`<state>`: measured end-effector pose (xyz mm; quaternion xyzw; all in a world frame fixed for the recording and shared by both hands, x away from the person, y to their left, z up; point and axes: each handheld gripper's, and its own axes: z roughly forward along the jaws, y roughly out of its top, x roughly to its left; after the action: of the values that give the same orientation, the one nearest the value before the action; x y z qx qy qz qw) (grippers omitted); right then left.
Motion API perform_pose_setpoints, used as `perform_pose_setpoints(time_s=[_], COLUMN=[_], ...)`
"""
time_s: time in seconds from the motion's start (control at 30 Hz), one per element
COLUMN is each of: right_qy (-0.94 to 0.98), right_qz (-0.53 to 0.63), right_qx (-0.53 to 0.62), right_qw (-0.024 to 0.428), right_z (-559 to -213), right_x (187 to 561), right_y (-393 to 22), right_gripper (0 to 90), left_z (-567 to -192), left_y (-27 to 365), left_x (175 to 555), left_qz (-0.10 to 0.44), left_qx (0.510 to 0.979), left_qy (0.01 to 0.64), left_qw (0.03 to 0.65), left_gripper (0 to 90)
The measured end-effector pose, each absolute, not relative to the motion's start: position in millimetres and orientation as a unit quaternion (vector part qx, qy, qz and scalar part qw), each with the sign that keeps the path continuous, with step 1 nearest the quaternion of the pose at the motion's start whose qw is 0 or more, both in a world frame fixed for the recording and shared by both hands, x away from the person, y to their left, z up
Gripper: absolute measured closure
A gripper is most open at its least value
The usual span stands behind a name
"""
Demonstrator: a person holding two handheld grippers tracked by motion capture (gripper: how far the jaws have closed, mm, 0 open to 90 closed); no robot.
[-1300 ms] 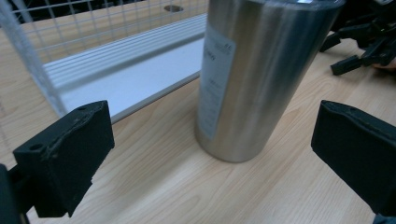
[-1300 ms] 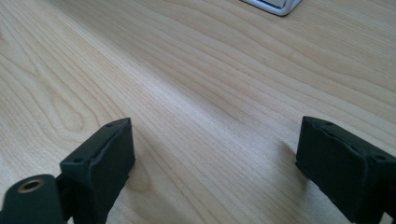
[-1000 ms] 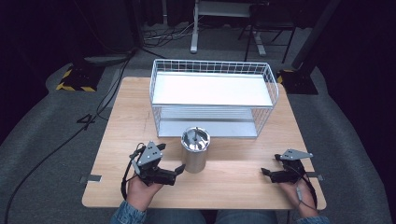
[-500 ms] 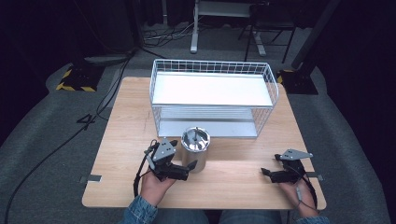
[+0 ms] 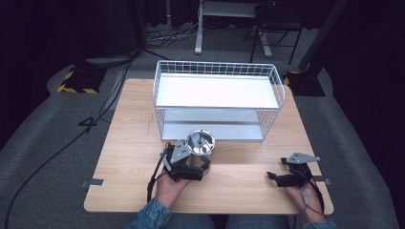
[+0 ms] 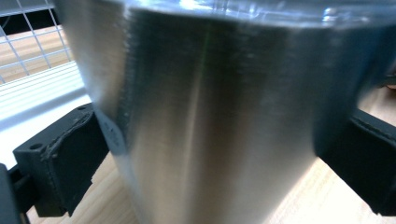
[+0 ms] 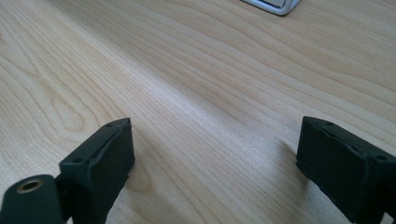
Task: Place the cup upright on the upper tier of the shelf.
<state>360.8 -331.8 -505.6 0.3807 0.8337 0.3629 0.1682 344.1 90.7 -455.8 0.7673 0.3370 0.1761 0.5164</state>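
Observation:
A shiny steel cup (image 5: 199, 142) stands just in front of the white wire basket (image 5: 217, 64), its open mouth tipped slightly toward me. My left gripper (image 5: 203, 164) has its jaws around the cup's lower body. In the left gripper view the cup (image 6: 210, 116) is very close, and a black pad (image 6: 60, 158) presses against each side of it. My right gripper (image 5: 274, 177) rests low over the table near the front right corner. It is open, with only bare wood between its jaws in the right gripper view (image 7: 210, 158).
The wire basket has a white floor and takes up the back half of the wooden table (image 5: 129, 133). Part of its mesh (image 6: 28, 46) shows behind the cup. Cables and hazard-striped stand feet lie on the grey floor beyond the table.
My left gripper has moved right and forward from the front left of the table to the cup and closed around it. The cup now leans toward me. The right gripper has stayed still.

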Motion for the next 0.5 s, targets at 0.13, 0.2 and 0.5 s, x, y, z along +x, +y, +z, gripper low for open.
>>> perform_pose_setpoints(time_s=[0.13,0.2,0.5], right_qy=[0.834,0.834,0.834], right_qz=[0.363,0.363,0.364], right_qx=[0.381,0.381,0.38], right_qw=[0.168,0.168,0.168], right_z=[-505.6,-505.6,-505.5], right_x=[360.7,360.7,360.4], right_y=[-331.8,-331.7,-331.6], right_gripper=[11.6,11.7,12.1], left_z=[-458.7,-460.2,-467.3], left_y=[88.5,86.8,76.4], left_x=[349.5,351.4,359.0], left_qz=[0.171,0.172,0.188], left_qx=[0.76,0.76,0.757], left_qy=[0.339,0.339,0.327], left_qw=[0.527,0.527,0.533], left_gripper=[0.0,0.2,2.6])
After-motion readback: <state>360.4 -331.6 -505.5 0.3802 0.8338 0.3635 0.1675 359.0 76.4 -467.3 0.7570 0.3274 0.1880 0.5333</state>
